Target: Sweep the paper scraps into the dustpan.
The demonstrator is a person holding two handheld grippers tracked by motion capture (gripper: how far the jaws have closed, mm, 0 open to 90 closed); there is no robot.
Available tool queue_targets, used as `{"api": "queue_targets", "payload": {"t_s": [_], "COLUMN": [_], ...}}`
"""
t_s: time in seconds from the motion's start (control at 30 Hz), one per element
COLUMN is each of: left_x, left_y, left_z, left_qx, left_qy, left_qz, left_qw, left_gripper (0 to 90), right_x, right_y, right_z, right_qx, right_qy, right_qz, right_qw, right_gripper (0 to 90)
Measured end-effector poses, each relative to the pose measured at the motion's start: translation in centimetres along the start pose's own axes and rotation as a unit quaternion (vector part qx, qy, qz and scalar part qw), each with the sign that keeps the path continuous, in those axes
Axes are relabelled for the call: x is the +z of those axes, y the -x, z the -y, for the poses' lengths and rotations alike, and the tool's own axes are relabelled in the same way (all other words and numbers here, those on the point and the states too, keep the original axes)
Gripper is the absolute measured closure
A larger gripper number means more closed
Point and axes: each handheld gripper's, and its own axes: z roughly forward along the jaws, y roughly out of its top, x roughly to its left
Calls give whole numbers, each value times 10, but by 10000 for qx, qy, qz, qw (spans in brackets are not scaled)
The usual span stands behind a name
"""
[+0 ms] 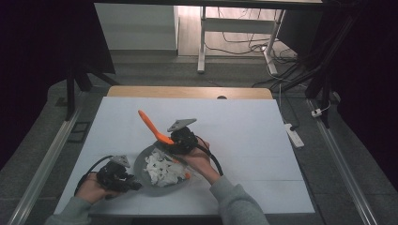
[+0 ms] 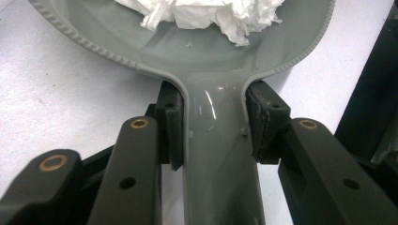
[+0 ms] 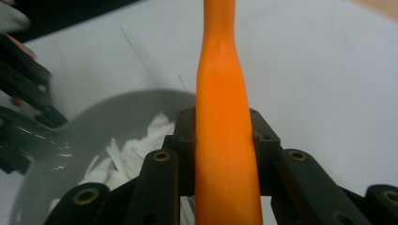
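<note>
- A grey pan (image 1: 141, 165) is seen on the white worktop (image 1: 244, 136), near its front edge and left of centre in the high view.
- The pan's handle (image 2: 218, 154) is pinched by the left gripper (image 2: 213, 124); in the left gripper view both black pads are pressed against the sides of the handle just where it widens into the bowl of the pan.
- The left gripper is seen in the high view at the lower left, held in the person's left hand (image 1: 91, 190), with its cable looped beside it.
- A heap of torn white paper (image 1: 162, 171) is held in the pan; it is piled toward the middle and the right of the bowl.
- An orange spatula (image 1: 151, 124) is clamped by the right gripper (image 3: 224, 131); in the right gripper view its handle is seen running straight up between the jaws, which are closed on it from both sides.
- In the high view the right gripper is held over the far rim of the pan, with the spatula's handle slanting up and away to the left and its orange tip (image 1: 187, 176) seen at the right edge of the paper.
- The right hand (image 1: 199, 161) is seen over the pan's right side.
</note>
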Motion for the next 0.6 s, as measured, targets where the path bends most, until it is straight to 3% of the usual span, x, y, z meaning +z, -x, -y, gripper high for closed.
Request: {"api": "queue_targets", "payload": {"t_s": [0.1,0.33,0.6], "left_x": [0,0,0], "left_y": [0,0,0], "left_z": [0,0,0], "left_qx": [1,-3,-2], "left_qy": [2,-6,1], "left_qz": [5,4,7], "left_qw": [10000,10000,10000], "left_gripper": [612,612,612], "right_x": [-7,-9,15], "right_y": [7,25,45], "right_z": [-3,8,18], "right_qx": [18,279,338], "right_qy": [82,-179,-726], "right_qz": [202,522,1068], "right_qw": [9998,9981,9911], "right_gripper": [703,703,703]}}
